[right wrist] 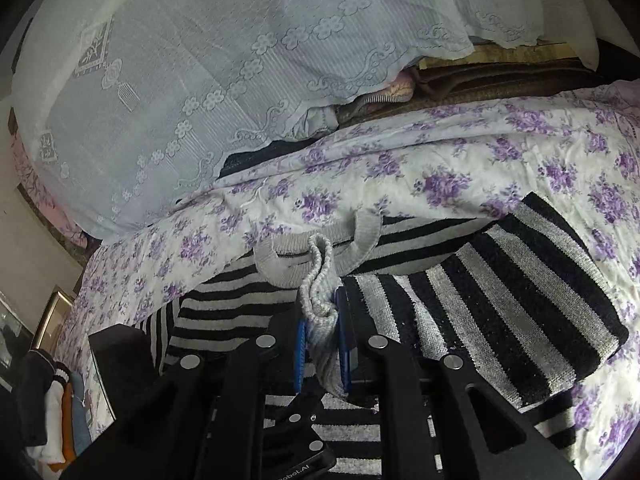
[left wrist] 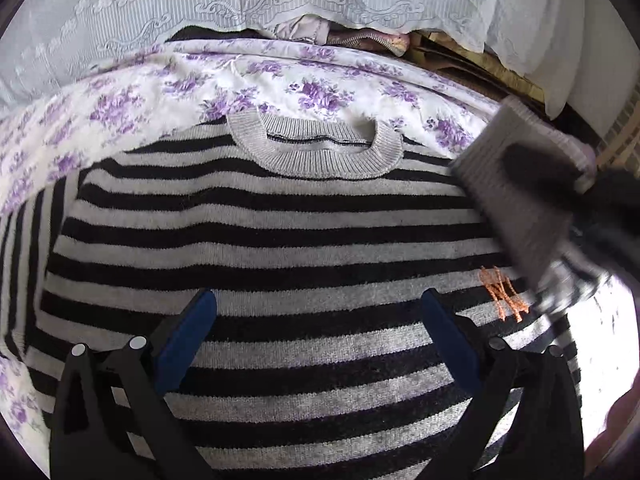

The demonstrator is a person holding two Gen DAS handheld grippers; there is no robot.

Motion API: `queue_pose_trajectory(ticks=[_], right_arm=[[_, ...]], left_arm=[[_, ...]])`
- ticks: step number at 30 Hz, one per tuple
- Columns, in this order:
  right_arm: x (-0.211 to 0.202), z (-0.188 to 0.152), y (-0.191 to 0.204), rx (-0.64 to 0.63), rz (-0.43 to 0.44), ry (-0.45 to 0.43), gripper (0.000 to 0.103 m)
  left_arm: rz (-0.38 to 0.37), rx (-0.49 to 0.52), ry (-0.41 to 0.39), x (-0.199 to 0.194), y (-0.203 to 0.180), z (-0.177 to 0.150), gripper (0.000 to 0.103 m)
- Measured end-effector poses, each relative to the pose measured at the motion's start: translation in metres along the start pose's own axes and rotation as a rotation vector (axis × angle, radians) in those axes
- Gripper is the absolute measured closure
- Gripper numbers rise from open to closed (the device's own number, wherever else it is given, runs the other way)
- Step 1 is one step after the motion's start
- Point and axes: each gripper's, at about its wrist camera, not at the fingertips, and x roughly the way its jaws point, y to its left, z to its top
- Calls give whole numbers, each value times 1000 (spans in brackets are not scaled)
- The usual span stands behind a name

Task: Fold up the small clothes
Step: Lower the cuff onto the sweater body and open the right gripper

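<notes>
- the striped sweater (left wrist: 256, 248) lies flat, front up, on a bedsheet (left wrist: 320, 80) printed with purple flowers; its grey ribbed collar (left wrist: 316, 148) sits at the far end of the left wrist view, and a small orange stitched mark (left wrist: 506, 294) shows on the chest.
- the left gripper (left wrist: 318, 334) points steeply down over the sweater's lower body, its blue-padded fingers (left wrist: 188, 336) spread wide with nothing between them; whether the tips touch the knit cannot be told.
- the right gripper (right wrist: 324, 344) points down at a shallower tilt towards the collar, its blue pads nearly together and pinching a bunch of grey ribbed cuff (right wrist: 322, 292).
- the sleeve (right wrist: 532, 300) that the cuff belongs to runs from the jaws out to the right across the sheet, its stripes turned at an angle to those of the body.
- in the left wrist view the same cuff and the right gripper appear as a blurred grey and black shape at the right edge, above the sweater's chest.
- a pale lace cloth (right wrist: 200, 92) hangs over stacked things behind the bed.
- folded clothes (right wrist: 52, 408) lie in a small pile at the lower left of the right wrist view.
</notes>
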Motion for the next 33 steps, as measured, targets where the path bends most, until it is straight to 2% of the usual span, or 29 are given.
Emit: queue_pose_trajectory(ticks=[4, 10, 12, 14, 15, 19, 21, 23, 25, 29, 33], right_arm=[[14, -7, 14, -15, 26, 28, 89], [28, -6, 28, -41, 39, 57, 89], [38, -8, 32, -60, 51, 110, 84], [43, -10, 31, -61, 58, 149, 63], [39, -10, 29, -56, 69, 139, 60], [1, 1, 15, -47, 124, 66, 59], [-27, 5, 1, -59, 120, 9, 58], [-52, 6, -19, -55, 107, -41, 50], [-75, 1, -50, -20, 58, -80, 48], [-94, -16, -108, 75, 11, -77, 48], [-96, -40, -153, 165, -2, -68, 48]], left_arm=[[4, 15, 1, 3, -2, -1, 4], [1, -56, -5, -1, 18, 1, 5], [2, -83, 7, 2, 25, 1, 5], [-14, -109, 11, 4, 30, 1, 5], [-22, -118, 7, 4, 31, 1, 5], [-5, -100, 3, 3, 26, 1, 4], [-14, -99, -5, 1, 24, 2, 4], [-47, -121, -22, -3, 25, 2, 4], [-60, -138, -12, -2, 25, 4, 4], [-78, -189, 37, -6, 29, -2, 4], [-59, -207, 64, -9, 28, -14, 4]])
